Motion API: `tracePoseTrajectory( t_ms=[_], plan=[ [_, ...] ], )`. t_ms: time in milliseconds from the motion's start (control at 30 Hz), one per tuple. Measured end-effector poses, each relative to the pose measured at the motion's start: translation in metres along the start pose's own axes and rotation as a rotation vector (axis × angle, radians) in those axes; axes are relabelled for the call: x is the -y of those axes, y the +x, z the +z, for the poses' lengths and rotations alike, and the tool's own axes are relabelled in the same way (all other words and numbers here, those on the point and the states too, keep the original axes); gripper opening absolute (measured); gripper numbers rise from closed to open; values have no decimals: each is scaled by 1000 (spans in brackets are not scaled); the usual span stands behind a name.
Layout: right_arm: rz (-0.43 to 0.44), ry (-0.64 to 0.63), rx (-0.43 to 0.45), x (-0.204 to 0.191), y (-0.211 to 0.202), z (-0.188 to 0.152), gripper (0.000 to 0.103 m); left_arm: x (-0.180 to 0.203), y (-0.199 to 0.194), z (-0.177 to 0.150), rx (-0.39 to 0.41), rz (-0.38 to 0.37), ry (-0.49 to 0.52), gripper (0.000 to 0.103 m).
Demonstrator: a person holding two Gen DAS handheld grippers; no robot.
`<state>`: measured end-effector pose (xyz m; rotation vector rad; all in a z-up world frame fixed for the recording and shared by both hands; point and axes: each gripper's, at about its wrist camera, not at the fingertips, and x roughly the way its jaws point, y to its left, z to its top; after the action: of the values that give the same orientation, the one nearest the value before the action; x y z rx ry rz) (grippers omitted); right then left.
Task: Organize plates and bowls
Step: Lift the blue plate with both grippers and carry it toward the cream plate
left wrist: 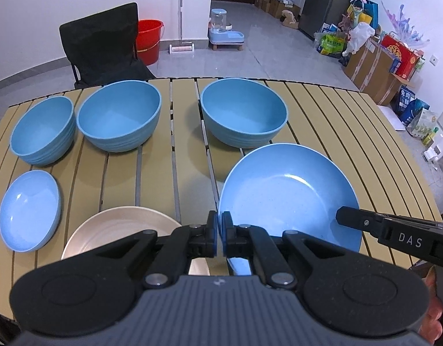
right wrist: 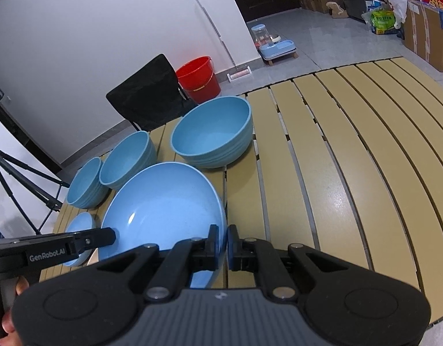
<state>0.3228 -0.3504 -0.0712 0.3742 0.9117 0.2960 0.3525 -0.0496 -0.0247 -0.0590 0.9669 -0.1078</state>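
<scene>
A large blue plate point(left wrist: 287, 193) is held tilted above the slatted table point(left wrist: 351, 132). My left gripper point(left wrist: 220, 235) is shut on its near-left rim. My right gripper point(right wrist: 223, 245) is shut on its right rim; the plate also shows in the right wrist view point(right wrist: 163, 204). The right gripper's finger reaches in from the right in the left wrist view point(left wrist: 356, 220). Three blue bowls point(left wrist: 42, 129) point(left wrist: 119, 115) point(left wrist: 244, 112) stand along the far edge. A small blue plate point(left wrist: 29, 210) lies at the left. A cream plate point(left wrist: 120, 229) lies under my left gripper.
A black folding chair point(left wrist: 100, 46) and a red bucket point(left wrist: 148, 40) stand behind the table. Boxes and bags point(left wrist: 380, 57) line the right wall. A tripod point(right wrist: 16, 178) stands at the left. The table's right half point(right wrist: 351, 158) is bare slats.
</scene>
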Motion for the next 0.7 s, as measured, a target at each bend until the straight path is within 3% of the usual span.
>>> tracePoseTrajectory(
  t_ms=[700],
  plan=[
    [30,-54,25,-34,-53,-29,6,-8,-59,-30,66,27,-20,3]
  ],
)
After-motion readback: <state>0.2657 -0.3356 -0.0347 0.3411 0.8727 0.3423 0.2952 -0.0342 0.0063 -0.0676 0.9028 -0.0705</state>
